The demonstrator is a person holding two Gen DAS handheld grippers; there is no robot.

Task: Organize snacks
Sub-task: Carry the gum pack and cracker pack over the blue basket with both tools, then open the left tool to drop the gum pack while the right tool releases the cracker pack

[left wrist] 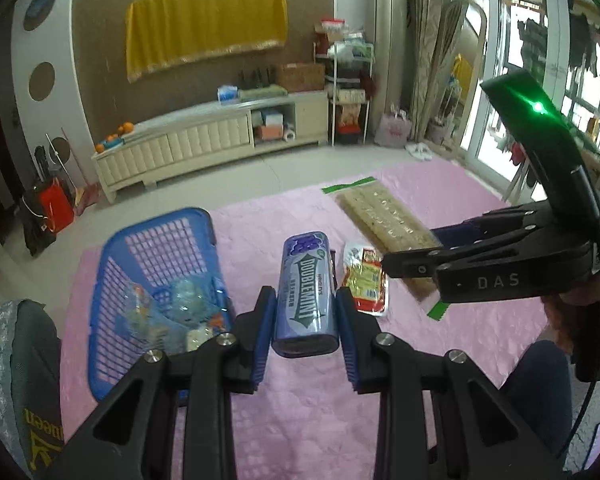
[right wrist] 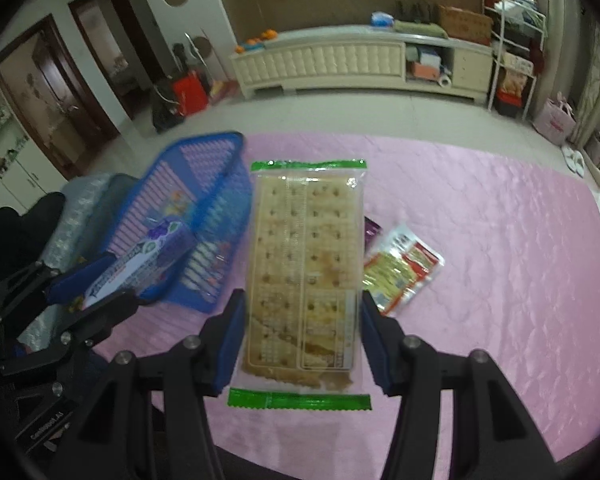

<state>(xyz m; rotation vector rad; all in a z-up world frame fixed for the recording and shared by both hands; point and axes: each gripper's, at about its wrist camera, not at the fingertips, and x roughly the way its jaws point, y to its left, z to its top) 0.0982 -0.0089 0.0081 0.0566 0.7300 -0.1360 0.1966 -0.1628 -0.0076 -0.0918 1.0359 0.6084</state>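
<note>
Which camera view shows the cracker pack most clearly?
The right wrist view. There the cracker pack faces the camera nearly whole, held between the pads of the right tool, with both green end seals visible. The left wrist view shows the cracker pack only at an angle, farther off, its near end hidden behind the right tool.

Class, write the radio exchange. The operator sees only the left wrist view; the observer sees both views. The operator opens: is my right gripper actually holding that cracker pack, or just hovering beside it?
Observer: It is holding it. The right gripper has the cracker pack between its pads, one pad on each long edge.
Operator: Is anything lying loose besides the red and yellow sachet?
Observer: Yes, the corner of a purple packet peeks out from behind the cracker pack, right next to the sachet.
</note>
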